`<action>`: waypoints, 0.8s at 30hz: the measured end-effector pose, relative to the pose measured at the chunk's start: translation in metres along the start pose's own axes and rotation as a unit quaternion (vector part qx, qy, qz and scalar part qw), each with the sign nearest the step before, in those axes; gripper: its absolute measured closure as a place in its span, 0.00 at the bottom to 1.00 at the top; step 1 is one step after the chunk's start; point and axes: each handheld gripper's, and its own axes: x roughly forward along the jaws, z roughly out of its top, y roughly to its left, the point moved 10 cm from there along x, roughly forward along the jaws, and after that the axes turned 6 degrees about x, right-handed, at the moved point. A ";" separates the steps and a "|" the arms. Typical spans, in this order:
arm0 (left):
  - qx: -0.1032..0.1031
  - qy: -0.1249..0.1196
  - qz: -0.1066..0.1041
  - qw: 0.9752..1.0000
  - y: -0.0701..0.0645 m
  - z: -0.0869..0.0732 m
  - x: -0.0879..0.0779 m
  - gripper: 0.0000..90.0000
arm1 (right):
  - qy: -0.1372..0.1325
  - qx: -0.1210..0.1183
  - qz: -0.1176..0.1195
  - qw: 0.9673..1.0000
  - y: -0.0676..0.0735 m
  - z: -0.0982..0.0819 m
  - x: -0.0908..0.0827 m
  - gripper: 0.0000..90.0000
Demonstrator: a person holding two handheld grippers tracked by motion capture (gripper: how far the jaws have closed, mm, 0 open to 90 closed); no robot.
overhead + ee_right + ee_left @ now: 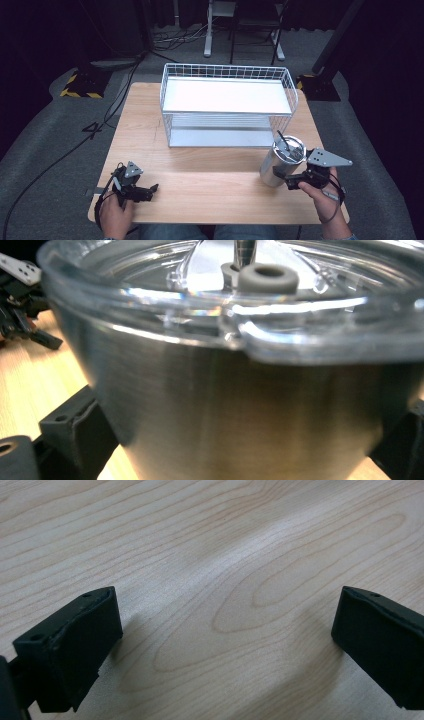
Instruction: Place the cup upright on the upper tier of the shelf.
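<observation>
You've got the tumbler point(281, 162) gripped between your right gripper's point(294, 180) jaws, left gripper point(148, 192) spread empty over bare table point(210, 195) — next, probably lift it toward the rack point(227, 106).

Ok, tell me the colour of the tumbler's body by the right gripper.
Brushed silver metal, with a clear plastic lid; the tumbler shows best in the right gripper view.

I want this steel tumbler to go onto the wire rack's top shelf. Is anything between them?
Nothing visible: bare wooden table lies between the steel tumbler with clear lid, flanked by the right gripper, and the white wire rack, whose top shelf lies bare.
</observation>
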 end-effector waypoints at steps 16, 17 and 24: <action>-0.005 0.000 0.003 1.000 0.001 0.002 0.002 0.00 | -0.014 0.003 -0.005 1.000 -0.004 0.057 -0.013 0.04; -0.004 0.000 0.003 1.000 0.001 0.002 0.002 0.00 | -0.014 0.003 -0.004 1.000 -0.004 0.061 -0.013 0.04; -0.004 0.000 0.003 1.000 0.001 0.002 0.002 0.00 | -0.021 -0.011 -0.017 1.000 -0.008 0.100 -0.020 0.04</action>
